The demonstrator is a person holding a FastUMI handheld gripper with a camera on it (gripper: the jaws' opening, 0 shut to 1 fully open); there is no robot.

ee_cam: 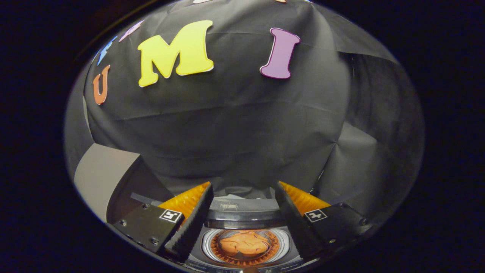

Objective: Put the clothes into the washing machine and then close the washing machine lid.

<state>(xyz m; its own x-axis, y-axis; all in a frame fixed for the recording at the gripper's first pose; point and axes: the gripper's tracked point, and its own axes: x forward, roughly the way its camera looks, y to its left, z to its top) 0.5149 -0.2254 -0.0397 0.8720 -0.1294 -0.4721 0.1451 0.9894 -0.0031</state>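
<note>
My gripper (244, 186) is open, its two fingers spread wide with nothing between them. Below and between the fingers sits the washing machine (242, 218), seen from above. Its round drum opening holds a bunched orange garment (244, 244) inside an orange-rimmed tub. The dark lid (242, 208) stands raised at the back edge of the opening, just beyond the drum. The gripper hangs above the machine and touches neither the lid nor the cloth.
A grey panel (100, 176) stands to the left of the machine, beside the left finger. Black cloth walls close in behind and to the right.
</note>
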